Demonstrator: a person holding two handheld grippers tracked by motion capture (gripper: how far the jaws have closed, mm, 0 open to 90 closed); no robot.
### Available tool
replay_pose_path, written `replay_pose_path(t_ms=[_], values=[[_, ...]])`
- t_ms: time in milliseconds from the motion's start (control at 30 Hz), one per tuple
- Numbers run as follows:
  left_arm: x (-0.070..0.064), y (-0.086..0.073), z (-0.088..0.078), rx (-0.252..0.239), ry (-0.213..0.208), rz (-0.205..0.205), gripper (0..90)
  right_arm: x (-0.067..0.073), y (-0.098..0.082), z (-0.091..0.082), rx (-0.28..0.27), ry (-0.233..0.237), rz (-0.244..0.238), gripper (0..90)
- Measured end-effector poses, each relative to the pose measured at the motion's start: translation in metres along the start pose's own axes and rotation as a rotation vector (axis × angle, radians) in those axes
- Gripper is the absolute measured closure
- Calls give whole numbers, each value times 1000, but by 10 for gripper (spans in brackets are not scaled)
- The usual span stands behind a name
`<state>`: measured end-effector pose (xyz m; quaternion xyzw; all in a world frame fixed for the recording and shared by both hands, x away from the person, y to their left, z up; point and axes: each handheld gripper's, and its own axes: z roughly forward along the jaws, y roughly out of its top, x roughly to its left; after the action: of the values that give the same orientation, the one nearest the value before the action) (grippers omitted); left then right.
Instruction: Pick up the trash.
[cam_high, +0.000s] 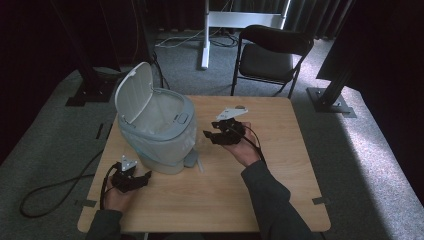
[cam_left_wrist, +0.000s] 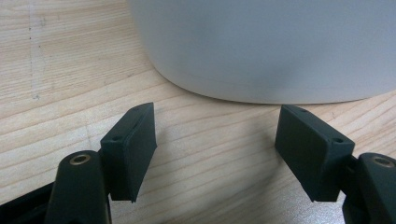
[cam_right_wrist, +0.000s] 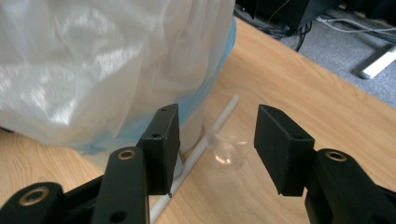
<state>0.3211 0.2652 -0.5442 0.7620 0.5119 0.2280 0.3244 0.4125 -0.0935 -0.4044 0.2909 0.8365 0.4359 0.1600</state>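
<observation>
Jaws of your right gripper spread wide, gripping nothing, clear plastic cup lying between them beside the bin; your left gripper likewise open, empty.

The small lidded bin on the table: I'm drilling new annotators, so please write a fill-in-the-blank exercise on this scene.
1. The lid of the bin stands ____.
2. A thin plastic ____ lines the bin and folds over its rim.
3. The clear cup lies on its ____ beside the white straw.
4. Nothing is between the jaws of the right tool, which are ____.

Missing words: open; bag; side; open
</observation>
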Motion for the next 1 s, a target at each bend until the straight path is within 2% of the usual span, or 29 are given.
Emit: replay_pose_path(t_ms=[333,367,467,567,700,733,900,1000], values=[[0,0,0,-1,0,0,292,11,-22,20,69,14,-17,470],[0,0,0,-1,0,0,292,15,-28,27,95,19,-24,467],[0,0,0,-1,0,0,292,17,-32,30,103,23,-26,467],[0,0,0,-1,0,0,292,28,-50,47,151,36,-29,468],[0,0,0,0,0,1,292,36,-60,56,183,39,-46,468],[0,0,0,0,0,1,292,40,-66,64,203,43,-48,470],[0,0,0,0,0,1,292,47,-77,79,270,30,-72,500],[0,0,0,0,0,1,292,46,-78,83,279,24,-68,520]])
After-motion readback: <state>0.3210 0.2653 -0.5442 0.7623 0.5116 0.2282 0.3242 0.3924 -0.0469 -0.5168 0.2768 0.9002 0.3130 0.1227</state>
